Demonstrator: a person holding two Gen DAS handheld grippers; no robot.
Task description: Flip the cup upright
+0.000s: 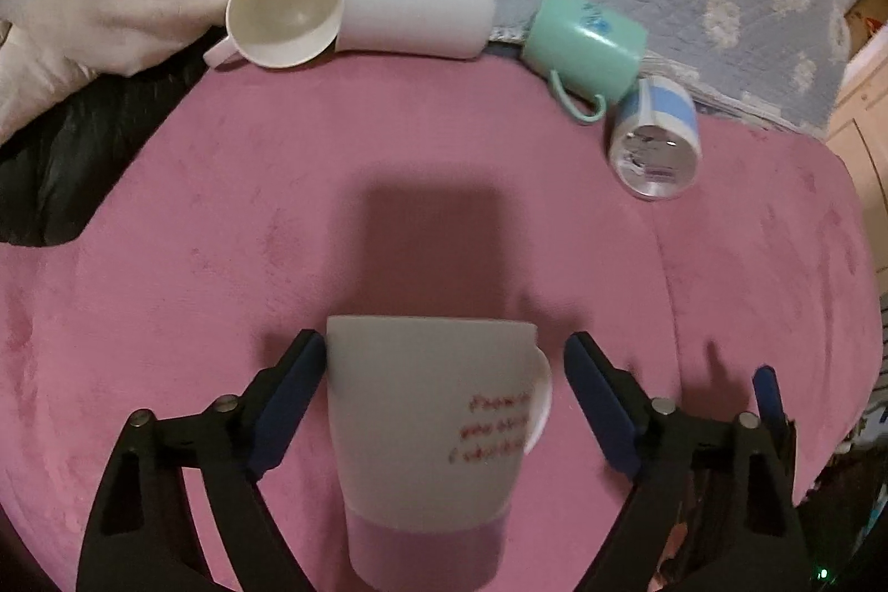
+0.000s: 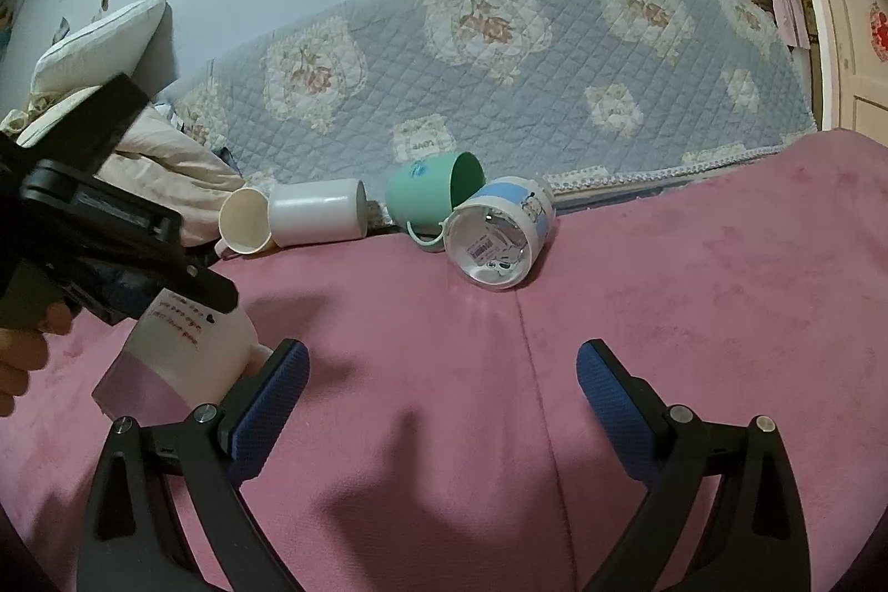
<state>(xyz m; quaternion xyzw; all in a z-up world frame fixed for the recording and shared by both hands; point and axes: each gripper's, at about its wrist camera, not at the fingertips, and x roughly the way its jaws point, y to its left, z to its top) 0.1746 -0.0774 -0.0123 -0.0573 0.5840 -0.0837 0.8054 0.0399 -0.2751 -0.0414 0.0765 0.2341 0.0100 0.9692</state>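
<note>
Left hand-held gripper (image 1: 444, 398) spread around pink-based mug (image 1: 427, 436), apparently touching; right hand-held gripper (image 2: 441, 392) open.

Dim indoor light, soft dark shadows on the pink blanket (image 1: 222, 214), fisheye bending at edges, slight blur.

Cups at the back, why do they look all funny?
Four are tipped on their sides where the pink blanket ends: cream mug, white cup, green mug, blue-and-white cup. The nearest mug sits between the open left tool.
</note>
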